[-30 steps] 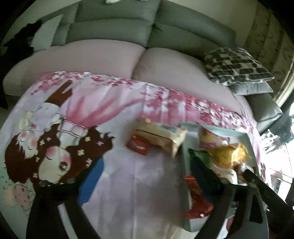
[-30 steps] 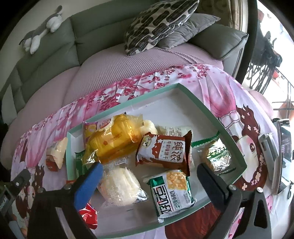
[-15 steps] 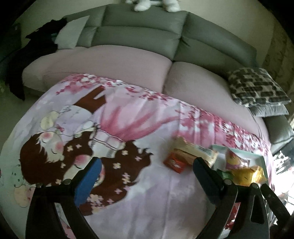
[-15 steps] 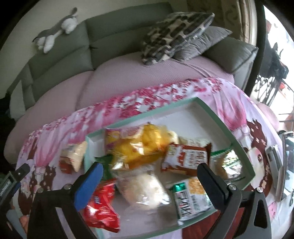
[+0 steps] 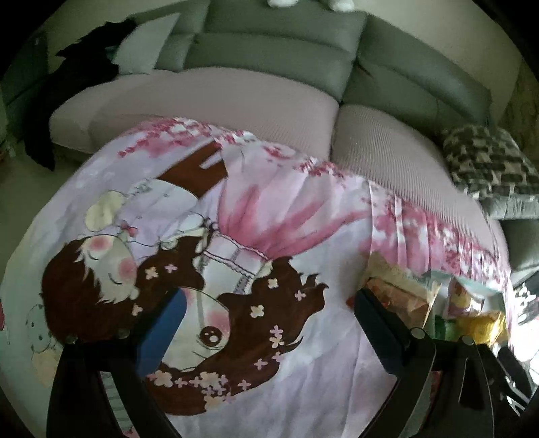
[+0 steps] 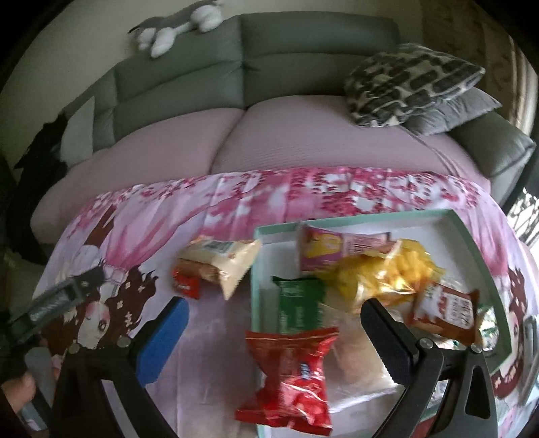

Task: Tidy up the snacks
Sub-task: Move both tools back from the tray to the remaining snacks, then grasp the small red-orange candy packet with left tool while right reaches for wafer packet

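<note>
A teal-rimmed white tray (image 6: 471,236) lies on the pink cartoon cloth (image 6: 235,209) and holds several snack packs: a red bag (image 6: 289,374) at its near left edge, a green pack (image 6: 298,303), a yellow bag (image 6: 387,273), a pink pack (image 6: 340,244), a brown-red pack (image 6: 444,311). Left of the tray, on the cloth, lie a beige cracker pack (image 6: 225,261) and a small red packet (image 6: 185,283). My right gripper (image 6: 273,333) hangs open above the red bag. My left gripper (image 5: 266,323) is open over bare cloth, the beige pack (image 5: 401,286) just beyond its right finger.
A grey sofa with a pink seat cover (image 6: 303,134) runs behind the table. A patterned cushion (image 6: 411,84) and a plush toy (image 6: 178,23) rest on it. Dark clothing (image 5: 77,84) hangs at the sofa's left end. The left gripper's handle (image 6: 50,303) shows at left.
Both wrist views have swung left. The left gripper moved away from the tray to over the cartoon print. The right gripper shifted from the tray's middle to its left edge.
</note>
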Action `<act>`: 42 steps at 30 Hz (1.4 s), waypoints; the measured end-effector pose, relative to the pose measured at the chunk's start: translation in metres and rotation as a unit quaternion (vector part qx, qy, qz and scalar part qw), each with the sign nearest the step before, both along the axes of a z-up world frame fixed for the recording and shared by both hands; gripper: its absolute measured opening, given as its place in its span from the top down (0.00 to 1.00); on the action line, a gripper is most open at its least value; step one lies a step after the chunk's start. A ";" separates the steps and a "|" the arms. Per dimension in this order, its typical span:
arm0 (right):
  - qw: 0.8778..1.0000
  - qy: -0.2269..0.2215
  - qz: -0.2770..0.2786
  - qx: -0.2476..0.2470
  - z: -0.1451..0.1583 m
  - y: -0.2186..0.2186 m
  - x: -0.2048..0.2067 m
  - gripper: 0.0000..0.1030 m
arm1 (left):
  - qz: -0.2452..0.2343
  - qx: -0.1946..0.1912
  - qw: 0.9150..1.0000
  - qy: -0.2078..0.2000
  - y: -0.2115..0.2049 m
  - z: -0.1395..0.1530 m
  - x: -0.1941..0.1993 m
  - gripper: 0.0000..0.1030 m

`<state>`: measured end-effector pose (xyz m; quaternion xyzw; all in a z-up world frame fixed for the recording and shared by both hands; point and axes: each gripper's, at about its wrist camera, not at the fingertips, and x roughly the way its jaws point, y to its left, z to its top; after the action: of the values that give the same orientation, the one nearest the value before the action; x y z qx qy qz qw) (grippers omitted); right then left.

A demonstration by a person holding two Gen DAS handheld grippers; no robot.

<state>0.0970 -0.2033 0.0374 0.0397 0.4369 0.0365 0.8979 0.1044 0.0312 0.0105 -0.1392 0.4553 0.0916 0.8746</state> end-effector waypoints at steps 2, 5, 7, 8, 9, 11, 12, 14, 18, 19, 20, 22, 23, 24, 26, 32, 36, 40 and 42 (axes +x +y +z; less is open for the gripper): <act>1.000 0.002 0.004 -0.001 0.000 0.002 0.004 0.00 | -0.014 -0.001 1.000 0.007 -0.003 -0.007 0.007 0.03; 1.000 0.009 0.012 0.004 0.002 0.002 0.011 0.00 | -0.032 0.003 0.999 0.017 -0.010 -0.015 0.015 0.03; 0.999 0.021 0.025 0.009 0.002 0.002 0.018 0.00 | -0.048 0.002 0.999 0.016 -0.015 -0.018 0.019 0.04; 0.999 0.026 0.035 0.005 0.002 0.003 0.023 0.00 | -0.055 -0.001 0.998 0.016 -0.017 -0.020 0.020 0.04; 0.999 0.029 0.042 -0.003 0.003 0.005 0.027 0.00 | -0.062 -0.007 0.998 0.015 -0.020 -0.021 0.022 0.04; 0.997 0.032 0.065 -0.025 0.006 0.011 0.035 0.00 | -0.077 -0.020 0.997 0.015 -0.024 -0.025 0.026 0.04; 0.996 0.034 0.073 -0.033 0.007 0.013 0.038 0.00 | -0.085 -0.022 0.996 0.016 -0.027 -0.028 0.028 0.05; 0.994 0.035 0.087 -0.056 0.012 0.017 0.043 0.00 | -0.100 -0.022 0.995 0.020 -0.034 -0.032 0.032 0.11; 0.993 0.031 0.091 -0.071 0.018 0.017 0.046 0.00 | -0.133 -0.020 0.991 0.019 -0.047 -0.036 0.040 0.24; 0.993 0.032 0.091 -0.069 0.018 0.016 0.047 0.00 | -0.142 -0.020 0.990 0.016 -0.051 -0.037 0.041 0.25; 0.993 0.034 0.091 -0.065 0.017 0.015 0.048 0.00 | -0.150 -0.021 0.988 0.013 -0.054 -0.037 0.042 0.25; 0.993 0.040 0.091 -0.062 0.013 0.014 0.050 0.00 | -0.167 -0.022 0.986 0.011 -0.060 -0.039 0.045 0.31; 0.993 0.044 0.091 -0.061 0.010 0.013 0.052 0.00 | -0.174 -0.020 0.985 0.011 -0.063 -0.040 0.047 0.33; 0.993 0.047 0.091 -0.060 0.008 0.012 0.054 0.00 | -0.179 -0.018 0.984 0.014 -0.066 -0.042 0.048 0.36; 0.993 0.054 0.091 -0.059 0.004 0.011 0.058 0.00 | -0.186 -0.022 0.982 0.017 -0.069 -0.046 0.051 0.40; 0.991 0.065 0.102 -0.059 -0.006 0.013 0.067 0.01 | -0.204 -0.026 0.978 0.022 -0.076 -0.055 0.056 0.51; 0.989 0.069 0.112 -0.063 -0.009 0.018 0.071 0.02 | -0.215 -0.037 0.976 0.016 -0.078 -0.056 0.057 0.69; 0.988 0.070 0.120 -0.065 -0.011 0.024 0.073 0.02 | -0.220 -0.040 0.975 0.013 -0.077 -0.057 0.057 0.78; 0.987 0.070 0.126 -0.070 -0.012 0.029 0.075 0.02 | -0.218 -0.052 0.974 0.013 -0.073 -0.056 0.057 0.79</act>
<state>0.1721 -0.1739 0.0259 -0.0764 0.5013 0.1157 0.8541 0.1609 -0.0415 -0.0456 -0.0804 0.4902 -0.1232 0.8591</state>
